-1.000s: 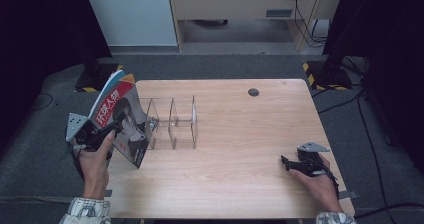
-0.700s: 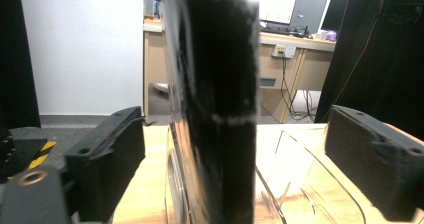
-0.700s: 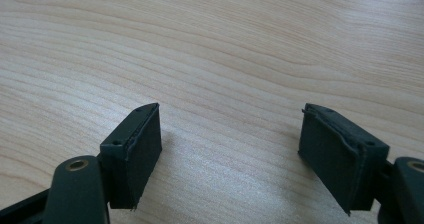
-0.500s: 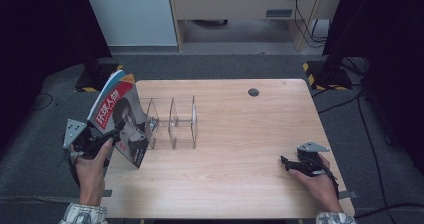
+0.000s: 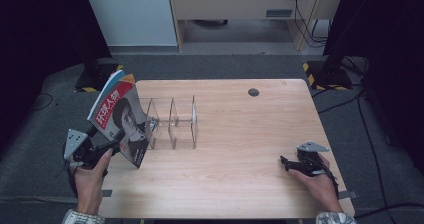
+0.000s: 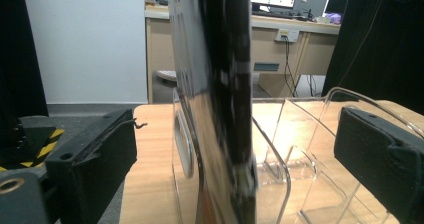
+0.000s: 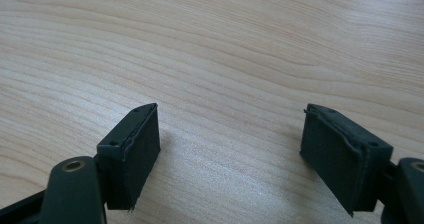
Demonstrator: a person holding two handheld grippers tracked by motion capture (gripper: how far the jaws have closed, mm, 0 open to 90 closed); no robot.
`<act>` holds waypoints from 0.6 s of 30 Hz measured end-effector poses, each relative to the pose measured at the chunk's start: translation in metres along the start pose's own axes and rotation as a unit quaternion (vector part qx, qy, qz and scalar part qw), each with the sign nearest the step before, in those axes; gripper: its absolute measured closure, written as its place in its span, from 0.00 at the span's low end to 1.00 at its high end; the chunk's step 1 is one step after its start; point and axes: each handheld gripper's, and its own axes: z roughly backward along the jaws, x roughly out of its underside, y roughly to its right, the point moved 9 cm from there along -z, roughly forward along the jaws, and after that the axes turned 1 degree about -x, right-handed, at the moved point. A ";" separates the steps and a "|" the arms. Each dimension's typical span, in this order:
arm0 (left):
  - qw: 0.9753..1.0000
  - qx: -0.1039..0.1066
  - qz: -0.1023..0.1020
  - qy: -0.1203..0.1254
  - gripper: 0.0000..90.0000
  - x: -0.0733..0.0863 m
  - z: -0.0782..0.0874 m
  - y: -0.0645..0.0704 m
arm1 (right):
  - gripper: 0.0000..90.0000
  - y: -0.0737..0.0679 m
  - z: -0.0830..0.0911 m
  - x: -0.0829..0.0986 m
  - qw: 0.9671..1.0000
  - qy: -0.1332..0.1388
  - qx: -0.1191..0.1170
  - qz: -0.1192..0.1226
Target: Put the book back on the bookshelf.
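At the left of the high view, the left gripper [image 5: 107, 146] has its jaws spread wide on either side of a magazine [image 5: 119, 116] standing on edge at the near end of a clear acrylic rack [image 5: 172, 123], not pinching it. Thin, glossy and floppy, the magazine likely slips and bows; a hold low near the spine looks safest. The rack's dividers crowd the slot. At lower right, the right gripper [image 5: 295, 165] rests spread on the bare wooden table [image 5: 240, 149].

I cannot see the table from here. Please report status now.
Left gripper open, jaws either side of the magazine, standing in the clear rack. Right gripper open, on the table. Nothing blocking.
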 end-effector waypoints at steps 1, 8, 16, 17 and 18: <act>1.000 0.000 0.000 -0.003 0.03 0.003 0.001 -0.001 | 0.26 0.000 0.000 0.000 1.000 0.000 0.000 -0.001; 1.000 -0.001 -0.009 -0.021 0.04 0.015 0.010 -0.001 | 0.26 0.000 0.000 0.000 1.000 0.000 -0.001 0.000; 0.999 0.000 -0.005 -0.037 0.04 0.030 0.022 -0.004 | 0.26 0.000 0.000 0.000 1.000 -0.001 -0.001 0.000; 0.999 0.000 -0.001 -0.036 0.04 0.031 0.023 -0.005 | 0.26 0.000 0.000 0.000 1.000 0.000 -0.001 0.000; 0.999 0.000 -0.003 -0.039 0.04 0.033 0.023 -0.006 | 0.26 0.000 0.000 0.000 1.000 -0.001 -0.001 0.001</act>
